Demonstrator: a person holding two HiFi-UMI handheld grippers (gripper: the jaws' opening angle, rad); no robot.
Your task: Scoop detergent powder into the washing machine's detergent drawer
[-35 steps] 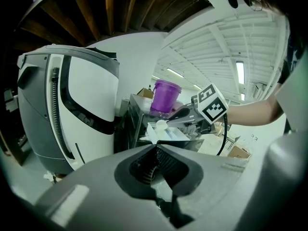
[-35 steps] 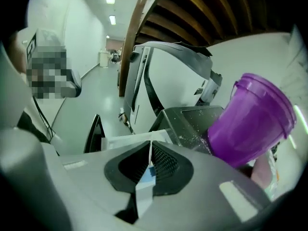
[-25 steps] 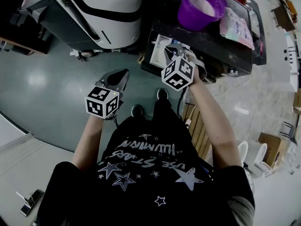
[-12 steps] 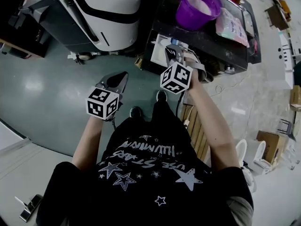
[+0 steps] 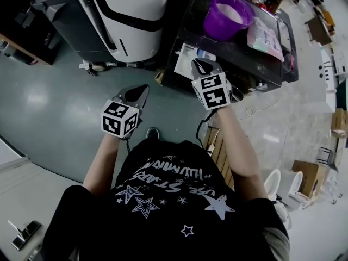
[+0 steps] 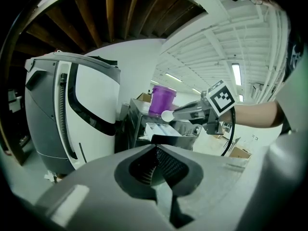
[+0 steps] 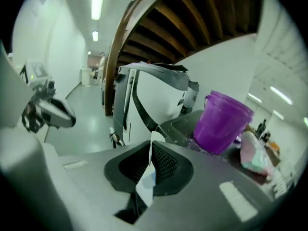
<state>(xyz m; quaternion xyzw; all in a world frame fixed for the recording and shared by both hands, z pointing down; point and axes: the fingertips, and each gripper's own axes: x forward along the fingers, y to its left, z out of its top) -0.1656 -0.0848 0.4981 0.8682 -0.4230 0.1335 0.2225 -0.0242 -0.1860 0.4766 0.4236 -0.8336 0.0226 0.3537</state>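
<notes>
My right gripper (image 5: 200, 64) is shut on a white scoop (image 7: 147, 179), whose handle stands edge-on between the jaws. From the left gripper view the scoop's round bowl (image 6: 167, 115) juts out ahead of the right gripper (image 6: 183, 113), above the open white detergent drawer (image 5: 185, 57). Whether powder lies in the bowl I cannot tell. A purple bucket (image 5: 228, 14) with white powder stands on the black washing machine top (image 5: 244, 56). My left gripper (image 5: 138, 89) hangs over the floor to the left, its jaws together and holding nothing.
A large white and grey machine (image 5: 122, 10) stands left of the washer. A pink detergent bag (image 5: 265, 37) lies right of the bucket. Grey floor (image 5: 49, 102) spreads below the left gripper. Wooden slats (image 5: 224, 145) lean by the washer's front.
My right gripper has turned at the wrist and shifted slightly right by the drawer, still holding the scoop. The left gripper has hardly moved.
</notes>
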